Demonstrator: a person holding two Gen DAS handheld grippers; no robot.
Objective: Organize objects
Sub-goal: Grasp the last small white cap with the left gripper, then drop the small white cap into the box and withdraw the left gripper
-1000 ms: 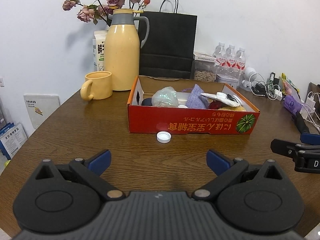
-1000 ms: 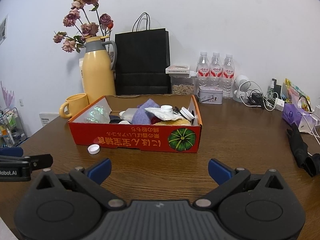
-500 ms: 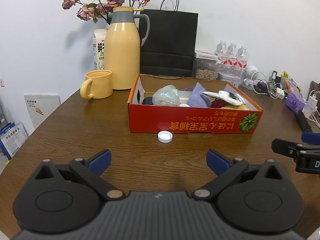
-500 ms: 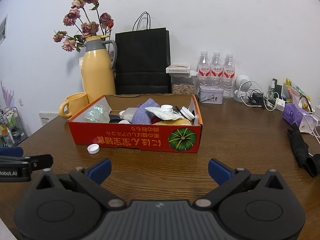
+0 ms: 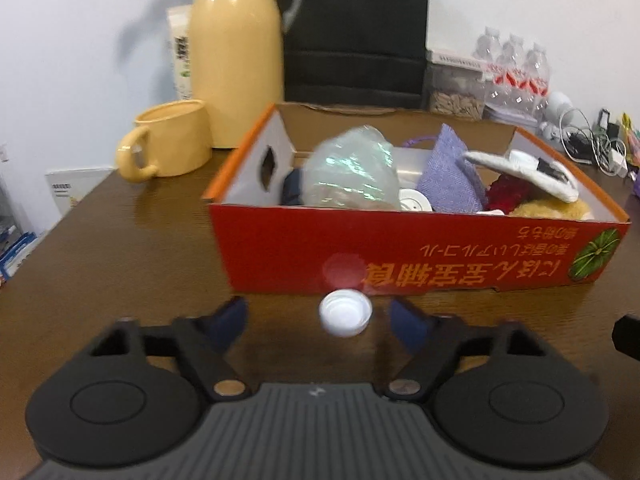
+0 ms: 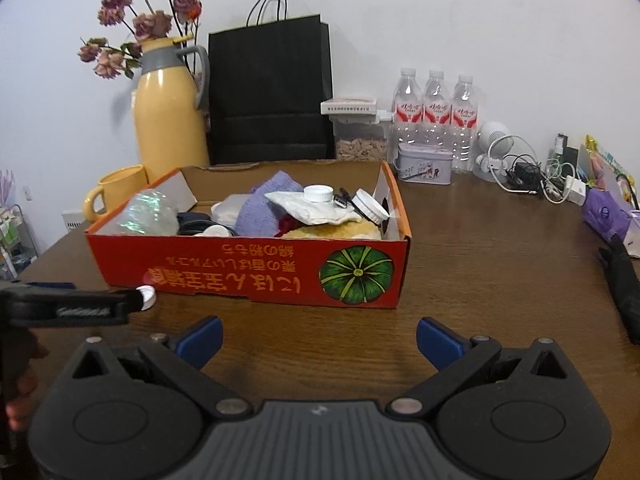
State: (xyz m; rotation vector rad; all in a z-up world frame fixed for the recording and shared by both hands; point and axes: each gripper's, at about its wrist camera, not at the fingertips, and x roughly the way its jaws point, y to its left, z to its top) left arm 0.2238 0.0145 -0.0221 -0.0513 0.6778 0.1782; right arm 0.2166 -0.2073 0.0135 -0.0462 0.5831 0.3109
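A white bottle cap (image 5: 345, 317) lies on the brown table just in front of the red cardboard box (image 5: 400, 256). My left gripper (image 5: 320, 324) straddles the cap, one blue fingertip on each side with gaps left. Its jaws are closing and the pads do not touch the cap. The box holds a clear crumpled bag (image 5: 352, 172), a purple pouch (image 5: 452, 178), white lids and cloth. In the right wrist view, my right gripper (image 6: 319, 340) stands open over bare table before the box (image 6: 248, 276). The left gripper (image 6: 72, 308) reaches in from the left at the cap (image 6: 147, 295).
Behind the box stand a yellow thermos (image 6: 170, 120), a yellow mug (image 5: 168, 146), a black paper bag (image 6: 272, 92) and three water bottles (image 6: 436, 116). A tin (image 6: 425, 165), cables (image 6: 532, 176) and a black object (image 6: 622, 284) occupy the right side.
My left gripper moved forward and down to the cap, its jaws narrowed, and the cap now lies between the fingertips. The right gripper also moved closer to the box.
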